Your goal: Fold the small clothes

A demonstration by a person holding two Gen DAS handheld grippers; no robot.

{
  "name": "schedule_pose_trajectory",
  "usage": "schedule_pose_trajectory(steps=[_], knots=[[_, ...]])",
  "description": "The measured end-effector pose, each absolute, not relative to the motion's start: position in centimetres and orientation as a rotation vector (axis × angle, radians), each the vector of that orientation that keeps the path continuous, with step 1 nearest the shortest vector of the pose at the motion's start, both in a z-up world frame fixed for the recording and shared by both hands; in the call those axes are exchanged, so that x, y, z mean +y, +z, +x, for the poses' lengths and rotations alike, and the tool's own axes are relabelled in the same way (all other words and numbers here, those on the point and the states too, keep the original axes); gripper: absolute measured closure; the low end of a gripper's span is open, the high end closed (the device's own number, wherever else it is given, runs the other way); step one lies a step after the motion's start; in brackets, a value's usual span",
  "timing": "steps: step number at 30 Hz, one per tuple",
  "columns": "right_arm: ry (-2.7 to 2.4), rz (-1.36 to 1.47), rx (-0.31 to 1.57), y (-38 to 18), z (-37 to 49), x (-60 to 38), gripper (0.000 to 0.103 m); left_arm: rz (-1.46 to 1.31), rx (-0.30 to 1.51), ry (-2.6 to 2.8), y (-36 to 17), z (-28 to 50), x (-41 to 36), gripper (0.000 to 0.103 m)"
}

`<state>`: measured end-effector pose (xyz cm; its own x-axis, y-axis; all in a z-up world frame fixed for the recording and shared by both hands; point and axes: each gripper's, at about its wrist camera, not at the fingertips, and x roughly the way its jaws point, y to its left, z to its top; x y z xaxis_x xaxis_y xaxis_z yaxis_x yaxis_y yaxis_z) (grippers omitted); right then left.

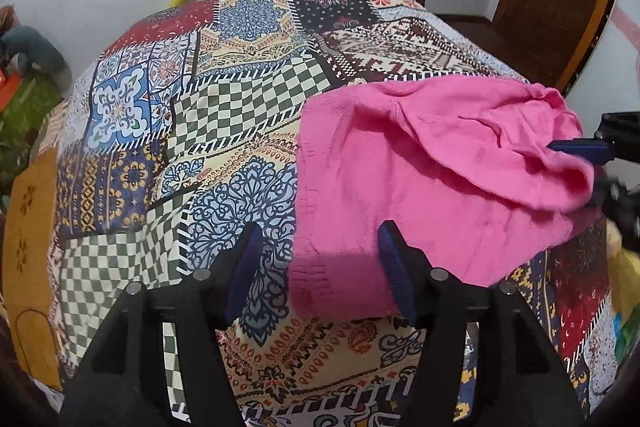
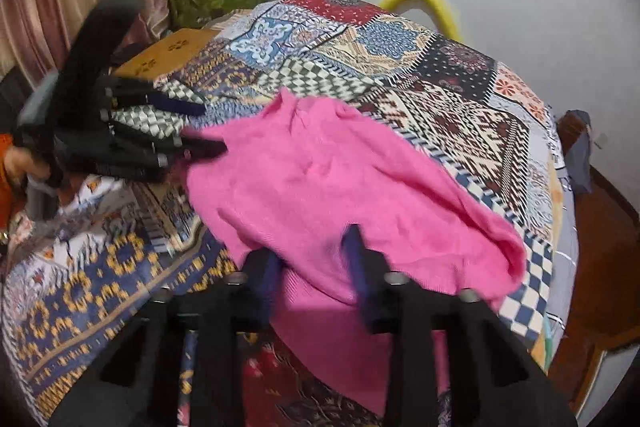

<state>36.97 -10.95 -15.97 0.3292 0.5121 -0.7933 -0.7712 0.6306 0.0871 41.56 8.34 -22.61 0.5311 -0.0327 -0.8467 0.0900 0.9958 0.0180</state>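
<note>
My left gripper [image 1: 316, 271] has its jaws apart astride the near edge of the pink garment [image 1: 420, 187]. My right gripper [image 2: 316, 267] is nearer the bulk, jaws apart over its hem; the garment's long axis runs between the two.

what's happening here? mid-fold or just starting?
Looks mid-fold. A person is working a pink knit garment lying on a patchwork-print bedspread with two handheld tools. The left tool is open, its fingers straddling the garment's near-left edge. The right tool is also open at the opposite edge, where the fabric is bunched and turned over on itself. Neither seems to have clamped the cloth yet.
</note>
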Motion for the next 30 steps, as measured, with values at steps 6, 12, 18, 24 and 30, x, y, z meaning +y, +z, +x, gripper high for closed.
schedule_pose_trajectory(steps=[6,12,18,24,30], knots=[[0.861,-0.270,0.889,-13.0,39.8,-10.6,0.096,0.082,1.000,-0.088,-22.7,41.6,8.0,0.043],[0.740,-0.214,0.965,-14.1,44.5,-10.8,0.096,0.093,0.985,-0.094,-22.9,41.4,7.9,0.043],[0.638,-0.277,1.103,-18.7,47.1,-10.7,0.095,0.083,0.982,-0.094,-23.0,41.4,8.0,0.043],[0.644,-0.209,1.035,-15.3,45.8,-12.3,0.071,0.094,0.964,-0.081,-22.7,41.2,7.8,0.043],[0.685,-0.177,0.901,-10.8,41.8,-14.6,0.061,0.048,0.903,-0.065,-20.3,41.7,8.0,0.043]])
